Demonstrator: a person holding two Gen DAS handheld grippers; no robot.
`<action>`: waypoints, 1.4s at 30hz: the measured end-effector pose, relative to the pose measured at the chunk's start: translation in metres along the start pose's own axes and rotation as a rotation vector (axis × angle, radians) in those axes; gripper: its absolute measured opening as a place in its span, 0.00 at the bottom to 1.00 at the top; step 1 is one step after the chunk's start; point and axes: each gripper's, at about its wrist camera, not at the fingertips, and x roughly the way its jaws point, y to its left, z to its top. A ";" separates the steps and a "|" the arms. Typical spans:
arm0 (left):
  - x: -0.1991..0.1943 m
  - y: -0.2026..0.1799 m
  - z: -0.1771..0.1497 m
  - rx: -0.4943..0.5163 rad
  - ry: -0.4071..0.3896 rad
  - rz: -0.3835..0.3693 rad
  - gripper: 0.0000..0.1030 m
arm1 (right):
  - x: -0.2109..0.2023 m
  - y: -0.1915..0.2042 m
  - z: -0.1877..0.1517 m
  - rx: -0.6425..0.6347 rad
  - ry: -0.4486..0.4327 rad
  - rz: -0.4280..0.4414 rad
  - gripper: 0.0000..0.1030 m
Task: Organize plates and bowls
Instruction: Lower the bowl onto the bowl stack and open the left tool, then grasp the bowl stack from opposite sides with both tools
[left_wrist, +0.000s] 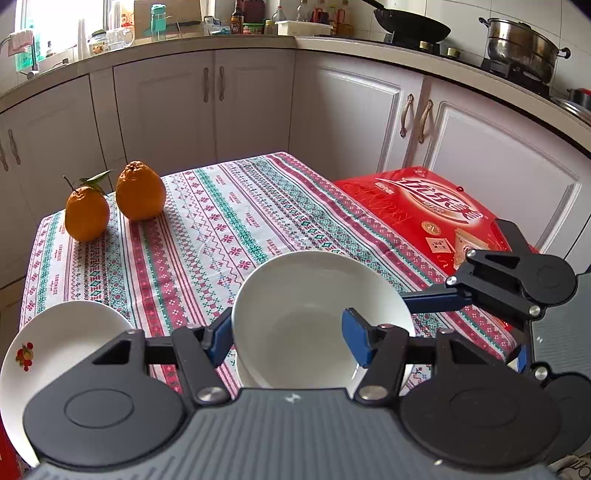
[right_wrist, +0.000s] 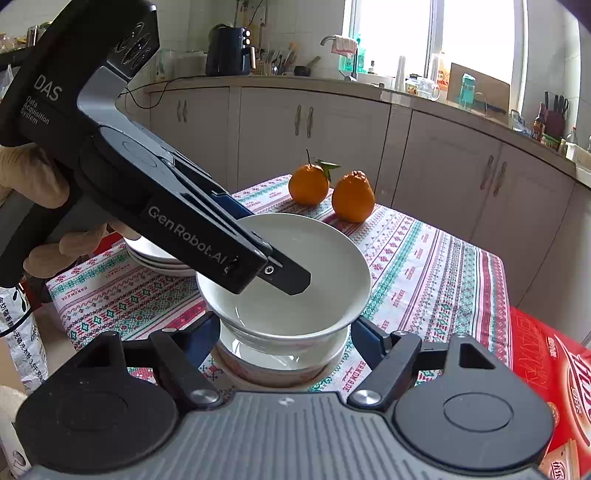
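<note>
A white bowl (left_wrist: 317, 314) (right_wrist: 295, 273) is held tilted just above a stack of bowls (right_wrist: 284, 360). My left gripper (left_wrist: 288, 339) is shut on its near rim, one finger inside, one outside; it reaches in from the left in the right wrist view (right_wrist: 258, 254). My right gripper (right_wrist: 282, 339) is open, its fingers (right_wrist: 369, 338) on either side of the lower bowls; whether they touch is unclear. It shows at the right in the left wrist view (left_wrist: 436, 299). A stack of white plates (left_wrist: 55, 350) (right_wrist: 155, 254) sits at the table's left.
Two oranges (left_wrist: 114, 203) (right_wrist: 332, 192) sit at the far side of the patterned tablecloth (left_wrist: 229, 229). A red box (left_wrist: 436, 210) (right_wrist: 554, 376) lies beside the table. Kitchen cabinets and a cluttered counter (left_wrist: 258, 40) stand behind.
</note>
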 end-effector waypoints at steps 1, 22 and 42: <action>0.002 0.001 -0.001 -0.004 0.004 -0.004 0.58 | 0.001 -0.001 -0.001 0.003 0.006 0.001 0.79; 0.016 0.011 -0.009 -0.038 0.036 -0.031 0.61 | 0.008 -0.009 -0.007 0.060 0.024 0.043 0.81; -0.049 0.015 -0.032 0.151 -0.070 -0.023 0.99 | 0.002 -0.005 -0.019 -0.140 0.109 0.037 1.00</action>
